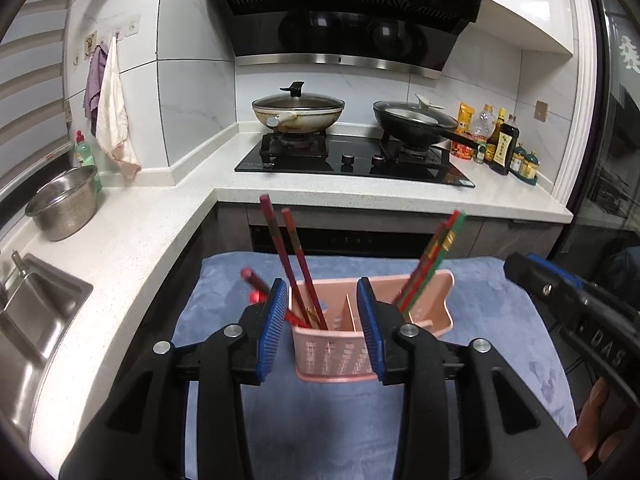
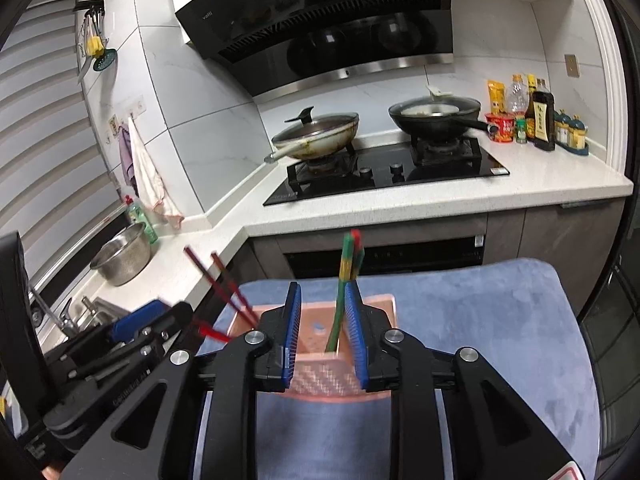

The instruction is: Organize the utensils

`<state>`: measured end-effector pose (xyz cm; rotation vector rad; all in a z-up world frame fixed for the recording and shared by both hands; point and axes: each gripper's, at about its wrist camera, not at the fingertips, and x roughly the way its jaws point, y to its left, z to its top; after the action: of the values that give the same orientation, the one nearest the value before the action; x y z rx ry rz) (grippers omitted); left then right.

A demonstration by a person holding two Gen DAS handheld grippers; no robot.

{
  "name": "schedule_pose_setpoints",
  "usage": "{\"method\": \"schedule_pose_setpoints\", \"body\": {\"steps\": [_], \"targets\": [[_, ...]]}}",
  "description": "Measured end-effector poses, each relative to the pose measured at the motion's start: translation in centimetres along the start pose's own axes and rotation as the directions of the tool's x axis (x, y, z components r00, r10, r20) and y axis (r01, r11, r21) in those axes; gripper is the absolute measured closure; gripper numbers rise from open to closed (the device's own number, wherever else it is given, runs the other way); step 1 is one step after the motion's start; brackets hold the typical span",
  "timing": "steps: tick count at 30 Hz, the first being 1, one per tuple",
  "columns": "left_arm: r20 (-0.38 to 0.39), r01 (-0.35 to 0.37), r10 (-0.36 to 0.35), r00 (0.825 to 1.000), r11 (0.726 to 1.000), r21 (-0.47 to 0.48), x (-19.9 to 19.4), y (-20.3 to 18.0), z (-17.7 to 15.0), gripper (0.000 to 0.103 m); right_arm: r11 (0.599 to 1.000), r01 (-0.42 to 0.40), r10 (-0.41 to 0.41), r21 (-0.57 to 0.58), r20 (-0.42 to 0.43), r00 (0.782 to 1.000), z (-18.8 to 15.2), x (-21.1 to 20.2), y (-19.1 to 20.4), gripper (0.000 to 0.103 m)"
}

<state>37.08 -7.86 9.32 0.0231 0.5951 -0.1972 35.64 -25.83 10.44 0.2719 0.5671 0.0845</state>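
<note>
A pink slotted utensil holder stands on a blue cloth mat. Two dark red chopsticks lean in its left compartment, and a third red one beside them is blurred. Green-and-red chopsticks stand in the right compartment. My left gripper is open, its blue pads straddling the left compartment. My right gripper is open over the right compartment, with the green-and-red chopsticks close to its right pad. Neither gripper presses on anything.
Behind the mat runs an L-shaped white counter with a black gas hob bearing two lidded pans. A steel colander bowl and a sink lie to the left. Sauce bottles stand at the back right.
</note>
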Motion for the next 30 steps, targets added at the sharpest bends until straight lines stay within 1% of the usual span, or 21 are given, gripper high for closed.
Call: {"method": "schedule_pose_setpoints", "body": {"steps": [5, 7, 10, 15, 17, 19, 21, 27, 28, 30], "targets": [[0.001, -0.022, 0.022, 1.0, 1.0, 0.021, -1.9, -0.4, -1.8, 0.068, 1.0, 0.02, -0.021, -0.023, -0.04, 0.999, -2.7, -1.4, 0.1, 0.08], [-0.01, -0.024, 0.025, 1.0, 0.999, 0.025, -2.5, -0.6, -2.5, 0.068, 0.999, 0.027, -0.029, -0.031, -0.058, 0.998, -3.8, -2.0, 0.3, 0.079], [-0.022, -0.022, 0.023, 0.999, 1.0, 0.018, -3.1, -0.6, -3.6, 0.065, 0.997, 0.043, -0.047, -0.057, -0.072, 0.996, -5.4, -2.9, 0.8, 0.079], [-0.04, -0.033, 0.034, 0.999, 0.999, 0.013, -4.0, -0.5, -5.2, 0.064, 0.994, 0.064, -0.072, -0.085, -0.085, 0.994, -7.3, -4.6, 1.6, 0.079], [-0.05, -0.033, 0.033, 0.998, 0.999, 0.005, -4.4, -0.4, -5.8, 0.063, 0.994, 0.072, -0.079, -0.079, -0.093, 0.992, -7.8, -5.1, 1.6, 0.077], [-0.058, -0.036, 0.036, 0.998, 0.999, 0.001, -4.7, -0.3, -6.3, 0.062, 0.994, 0.079, -0.086, -0.073, -0.096, 0.992, -8.3, -5.7, 1.5, 0.074], [-0.063, -0.043, 0.043, 0.997, 0.999, -0.009, -5.1, -0.1, -6.9, 0.052, 0.993, 0.089, -0.096, -0.075, -0.102, 0.99, -8.8, -6.1, 1.6, 0.073], [-0.076, -0.053, 0.052, 0.996, 0.998, -0.015, -6.0, 0.0, -8.3, 0.05, 0.988, 0.113, -0.125, -0.108, -0.118, 0.985, -10.5, -7.2, 2.4, 0.073], [-0.077, -0.055, 0.054, 0.996, 0.998, -0.014, -6.1, 0.0, -8.4, 0.05, 0.987, 0.114, -0.127, -0.112, -0.121, 0.984, -10.8, -7.4, 2.6, 0.07], [-0.079, -0.058, 0.056, 0.995, 0.998, -0.016, -6.5, 0.1, -8.8, 0.045, 0.985, 0.118, -0.133, -0.125, -0.119, 0.984, -11.3, -7.7, 2.9, 0.065]]}}
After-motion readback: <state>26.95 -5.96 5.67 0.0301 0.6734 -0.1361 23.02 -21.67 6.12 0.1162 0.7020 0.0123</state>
